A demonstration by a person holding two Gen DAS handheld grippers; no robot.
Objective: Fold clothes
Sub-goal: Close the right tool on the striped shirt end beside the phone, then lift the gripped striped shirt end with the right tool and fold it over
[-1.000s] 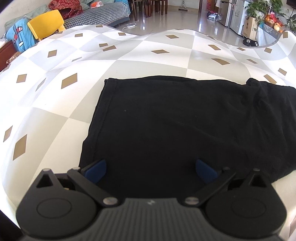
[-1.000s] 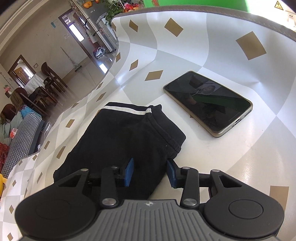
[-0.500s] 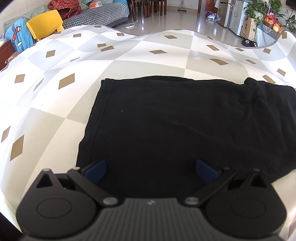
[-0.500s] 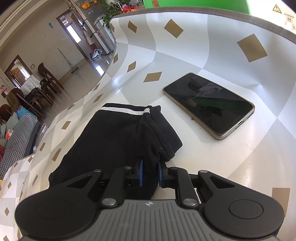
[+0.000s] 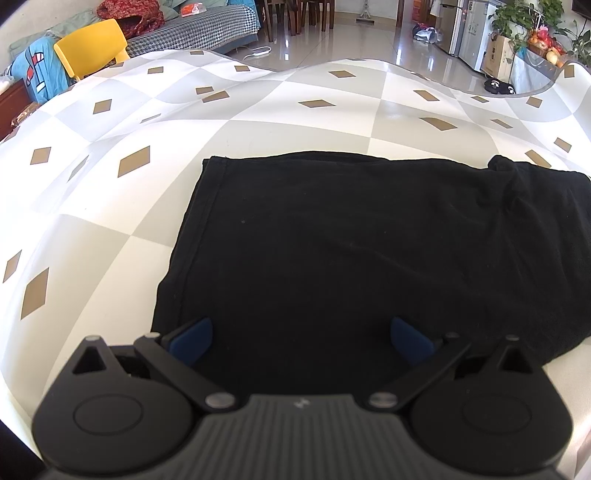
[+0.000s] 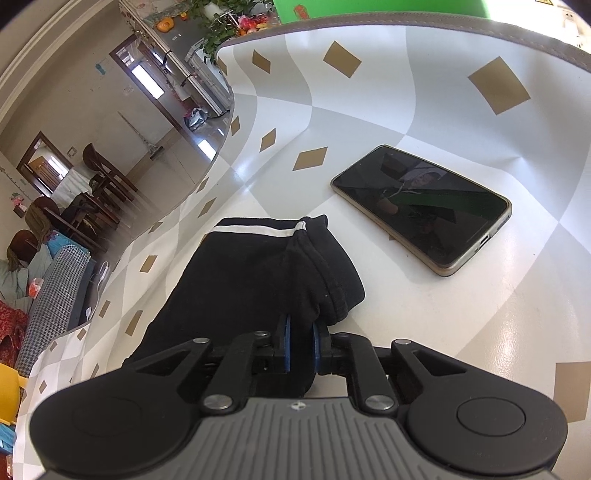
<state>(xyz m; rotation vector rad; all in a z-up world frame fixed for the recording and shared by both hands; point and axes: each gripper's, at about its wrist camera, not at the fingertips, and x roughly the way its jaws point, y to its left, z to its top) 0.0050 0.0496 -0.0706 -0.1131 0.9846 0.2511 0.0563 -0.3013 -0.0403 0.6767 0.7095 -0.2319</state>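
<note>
A black garment (image 5: 351,258) is being laid out flat on a table covered with a white-and-grey checked tablecloth (image 5: 258,122) dotted with tan diamonds. In the left wrist view the cloth is being seen as a wide dark sheet, with a stitched hem running down its left edge and a bunched-up bit at the far right corner. The left gripper (image 5: 301,334) is being held just over the near edge of the garment, with its blue pads (image 5: 192,338) being kept spread wide apart; black fabric is lying between and under them, but nothing is being pinched there.

Over on the right wrist view, the right gripper (image 6: 300,345) is being pressed nearly together, and a fold of the black fabric is being pinched between its blue pads (image 6: 284,345). The part being gripped is next to a ribbed cuff or band, and a thin white stripe (image 6: 258,230) is being shown across the far end of that piece. Whether it's a sleeve or a trouser leg isn't being made clear by the view, tbh.

A smartphone (image 6: 421,206) with a dark screen is being left lying flat on the tablecloth just to the right of the garment, apart from it and not touching. In the background a yellow chair (image 5: 90,46) and a houndstooth sofa (image 5: 207,31) are being seen past the far table edge.
</note>
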